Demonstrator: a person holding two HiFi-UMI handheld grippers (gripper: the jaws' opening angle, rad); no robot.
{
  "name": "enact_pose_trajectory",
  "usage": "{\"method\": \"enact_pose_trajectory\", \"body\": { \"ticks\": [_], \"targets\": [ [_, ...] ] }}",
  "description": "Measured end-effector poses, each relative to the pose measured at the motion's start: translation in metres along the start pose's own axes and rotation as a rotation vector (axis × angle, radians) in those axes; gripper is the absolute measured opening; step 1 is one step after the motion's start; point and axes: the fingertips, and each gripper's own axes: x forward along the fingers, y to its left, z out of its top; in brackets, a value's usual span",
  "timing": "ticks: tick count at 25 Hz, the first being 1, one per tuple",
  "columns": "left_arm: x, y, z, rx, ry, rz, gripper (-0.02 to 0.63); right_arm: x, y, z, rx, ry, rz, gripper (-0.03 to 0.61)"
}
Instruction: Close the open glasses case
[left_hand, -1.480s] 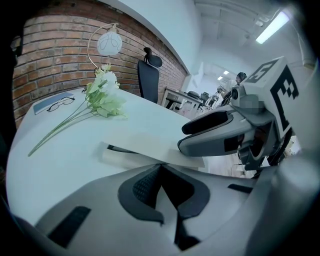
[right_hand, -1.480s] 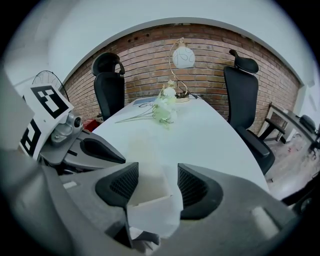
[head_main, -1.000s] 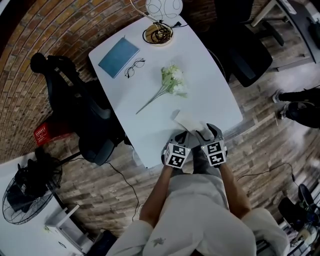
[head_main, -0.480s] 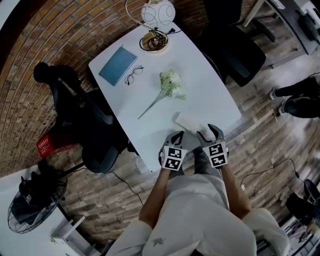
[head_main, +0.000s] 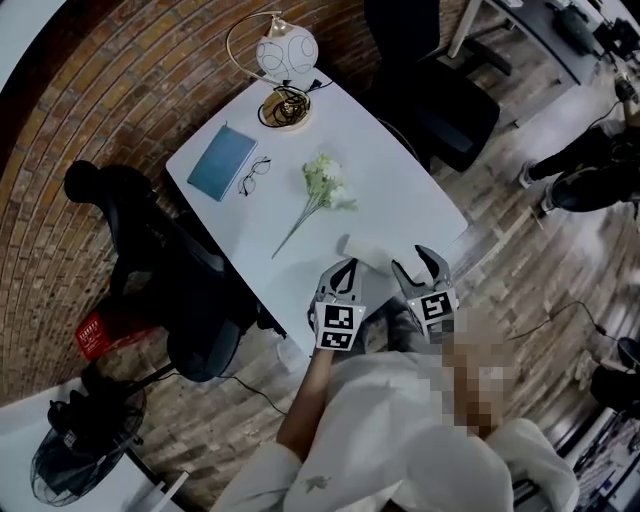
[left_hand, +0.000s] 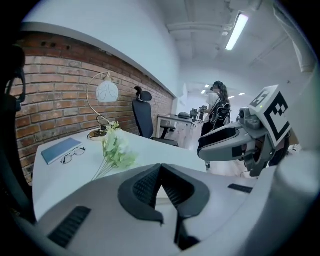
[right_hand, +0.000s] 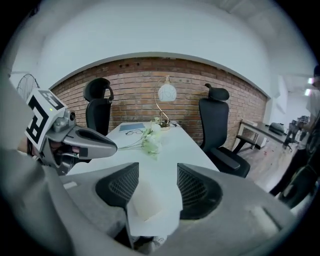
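Observation:
A white glasses case (head_main: 364, 248) lies near the table's front edge; whether its lid is up I cannot tell. In the right gripper view the case (right_hand: 148, 201) shows low between the two jaws, not touched by them. My right gripper (head_main: 418, 262) (right_hand: 157, 176) hovers just right of the case, open and holding nothing. My left gripper (head_main: 346, 270) (left_hand: 160, 168) hangs at the case's near left with its pads meeting at the tips, shut on nothing. Each gripper shows in the other's view: the right gripper (left_hand: 226, 142) and the left gripper (right_hand: 92, 143).
On the white table (head_main: 400, 185) lie a bunch of white flowers (head_main: 322, 185), a pair of spectacles (head_main: 252, 174), a blue notebook (head_main: 220, 161) and a globe lamp (head_main: 284, 52). Black office chairs (head_main: 432, 95) stand around. A person (left_hand: 218, 105) stands far off.
The head view has swung, so the table sits further up and left. The two grippers stand a little further apart beside the case. Nothing was gripped.

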Motion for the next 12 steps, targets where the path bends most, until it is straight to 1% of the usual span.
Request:
{"method": "enact_pose_trajectory", "body": {
  "ticks": [7, 12],
  "targets": [
    [-0.024, -0.004, 0.034, 0.034, -0.106, -0.013, 0.005, -0.029, 0.003, 0.027, -0.005, -0.085, -0.089, 0.235],
    [-0.037, -0.003, 0.052, 0.05, -0.174, -0.017, 0.005, -0.042, 0.004, 0.038, -0.009, -0.11, -0.135, 0.235]
  ]
}}
